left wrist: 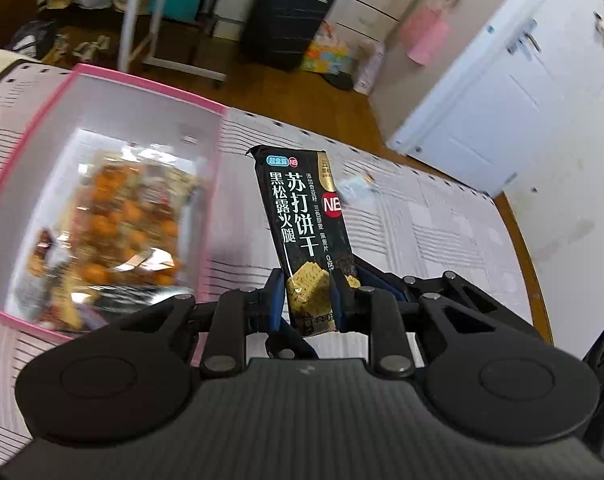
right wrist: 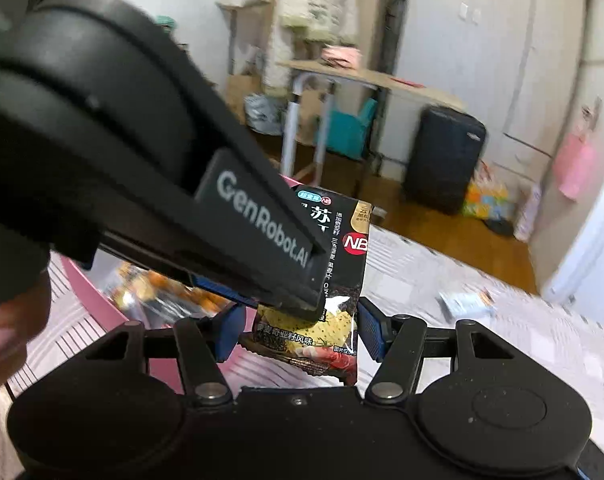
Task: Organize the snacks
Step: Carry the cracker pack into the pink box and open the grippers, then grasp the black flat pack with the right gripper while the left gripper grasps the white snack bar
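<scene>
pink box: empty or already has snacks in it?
Has snacks. The open pink-rimmed white box holds a clear bag of orange snacks; the black soda cracker packet is outside it, pinched in the left gripper.

The cracker packet (left wrist: pixel 308 236) stands upright between the jaws of the left gripper (left wrist: pixel 308 300), above the table (left wrist: pixel 442 232). The box (left wrist: pixel 142 96) sits on the table to that gripper's left, with snack bags (left wrist: pixel 118 224) inside it. A small packet (left wrist: pixel 356 188) lies on the table beyond the gripper, slightly right. The right gripper (right wrist: pixel 298 332) sits just below the cracker packet, its jaws either side of the packet's lower end.
</scene>
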`<state>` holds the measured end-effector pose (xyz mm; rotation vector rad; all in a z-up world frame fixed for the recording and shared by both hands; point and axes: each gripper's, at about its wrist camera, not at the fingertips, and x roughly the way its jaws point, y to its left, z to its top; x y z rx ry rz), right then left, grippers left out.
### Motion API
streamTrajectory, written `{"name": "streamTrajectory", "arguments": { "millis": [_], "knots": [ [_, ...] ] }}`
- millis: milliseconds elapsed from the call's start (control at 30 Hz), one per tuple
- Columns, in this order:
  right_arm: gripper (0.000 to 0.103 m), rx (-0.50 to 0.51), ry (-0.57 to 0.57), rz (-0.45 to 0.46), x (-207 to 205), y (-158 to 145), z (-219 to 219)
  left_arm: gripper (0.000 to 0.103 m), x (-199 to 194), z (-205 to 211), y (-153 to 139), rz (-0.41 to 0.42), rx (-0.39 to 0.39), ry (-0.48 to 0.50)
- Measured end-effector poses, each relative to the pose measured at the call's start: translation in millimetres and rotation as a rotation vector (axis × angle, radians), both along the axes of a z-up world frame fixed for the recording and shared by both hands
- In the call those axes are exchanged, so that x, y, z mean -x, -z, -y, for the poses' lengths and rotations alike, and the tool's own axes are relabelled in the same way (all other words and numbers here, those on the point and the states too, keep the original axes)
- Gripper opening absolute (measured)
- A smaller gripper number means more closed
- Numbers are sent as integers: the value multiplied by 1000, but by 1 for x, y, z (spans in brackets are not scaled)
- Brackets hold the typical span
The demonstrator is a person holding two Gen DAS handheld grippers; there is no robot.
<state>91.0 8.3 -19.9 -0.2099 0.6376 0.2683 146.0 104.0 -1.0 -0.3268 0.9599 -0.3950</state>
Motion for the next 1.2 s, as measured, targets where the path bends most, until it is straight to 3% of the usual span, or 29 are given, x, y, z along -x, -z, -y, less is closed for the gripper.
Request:
{"name": "streamTrajectory", "arguments": {
  "millis": [233,400,500,567,633,700,900,1033,1200],
  "knots": [
    [65,-54,-87,-18,-24,11,-50,22,-33,-46,8,13,-39,-58],
    [65,-98,-78,-80,-58,27,-58,22,-68,-66,27,-50,-9,-83],
    [66,-189,-48,-140,-67,38,-65,22,-79,-65,34,-56,-65,-79],
    [69,-223,-46,-171,-74,43,-68,34,-83,-60,40,-45,-125,-88],
    [72,-244,-74,-175,-73,45,-69,40,-81,-54,43,-34,-217,-108],
    [80,-248,-87,-139,-64,43,-68,42,-77,-53,37,-9,-228,-102],
    [82,-294,-101,-62,-23,18,-33,50,-56,-53,6,99,-231,-71],
    [82,-375,-28,-65,-3,11,10,51,-44,-45,-13,138,-252,-25],
    [82,-374,98,-45,30,4,73,52,-31,-16,-28,184,-250,43]
  ]
}}
